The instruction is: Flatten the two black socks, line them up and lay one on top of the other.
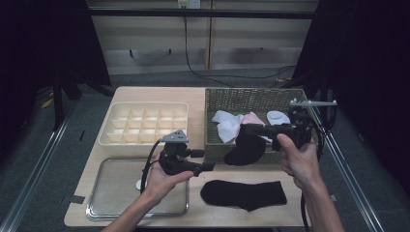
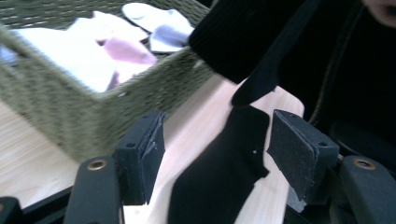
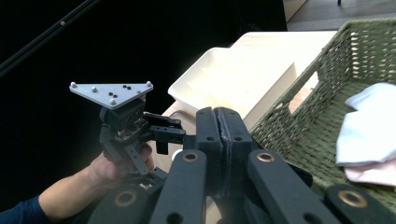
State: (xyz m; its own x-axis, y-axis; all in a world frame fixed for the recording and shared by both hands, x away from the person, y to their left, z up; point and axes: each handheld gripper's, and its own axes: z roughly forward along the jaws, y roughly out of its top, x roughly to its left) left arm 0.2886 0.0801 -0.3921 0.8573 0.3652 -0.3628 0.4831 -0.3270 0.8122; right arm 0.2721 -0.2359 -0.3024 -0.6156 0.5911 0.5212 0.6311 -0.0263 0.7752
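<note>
The right gripper [image 1: 247,129] is pressed together on a black sock [image 1: 247,149], which hangs from its tip over the front wall of the woven basket [image 1: 251,99]. In the right gripper view the two black jaws meet flat against each other; the pinched fabric itself is hard to make out there, so the hold is read mainly from the high view. The lower part of the hanging sock drapes down the outside of the basket's near wall.

A second black sock [image 1: 244,194] lies flat on the wooden surface [image 1: 196,94], in front of the basket and just right of the metal tray [image 1: 113,191].

The left gripper [image 1: 209,166] is spread, holding nothing. It sits low over the surface between the tray and the basket, pointing right. In the left gripper view its pads [image 2: 140,156] stand wide apart on either side of the flat sock.

Inside the basket lie white and pink socks [image 1: 231,123]. A cream divided organiser [image 1: 145,123] stands left of the basket, behind the tray.
</note>
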